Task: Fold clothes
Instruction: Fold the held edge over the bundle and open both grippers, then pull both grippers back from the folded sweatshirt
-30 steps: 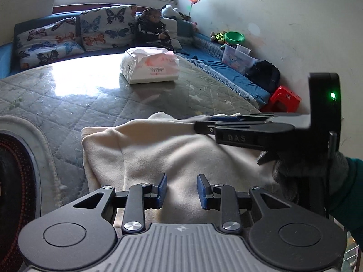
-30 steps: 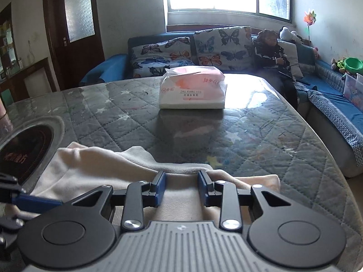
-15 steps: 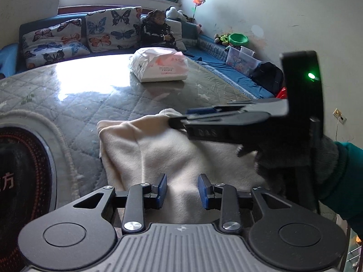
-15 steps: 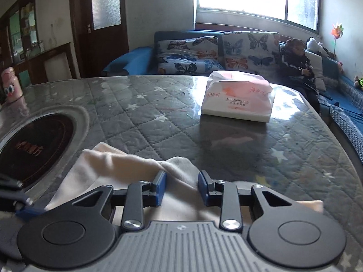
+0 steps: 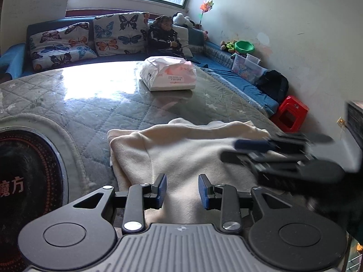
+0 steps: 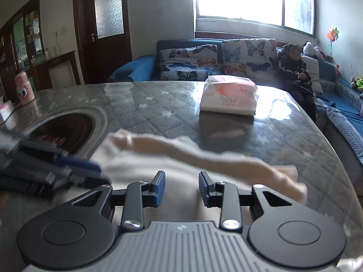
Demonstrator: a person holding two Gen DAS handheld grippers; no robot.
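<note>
A cream garment (image 5: 186,151) lies folded on the quilted table near its front edge; it also shows in the right wrist view (image 6: 181,161). My left gripper (image 5: 182,190) is open and empty just above the garment's near part. My right gripper (image 6: 181,188) is open and empty over the same cloth. The right gripper appears blurred at the right of the left wrist view (image 5: 272,151), above the garment's right side. The left gripper shows blurred at the left of the right wrist view (image 6: 56,165).
A white and pink tissue pack (image 5: 169,73) sits further back on the table (image 5: 90,104). A dark round hob inset (image 5: 25,181) lies to the left. A pink bottle (image 6: 23,88) stands far left. A sofa with a seated child (image 5: 164,36) is behind; a red stool (image 5: 290,113) is on the right.
The right gripper has swung from over the garment's middle back toward its right side. Both cameras have lifted and turned a little. The garment lies flatter with its top edge folded over.
</note>
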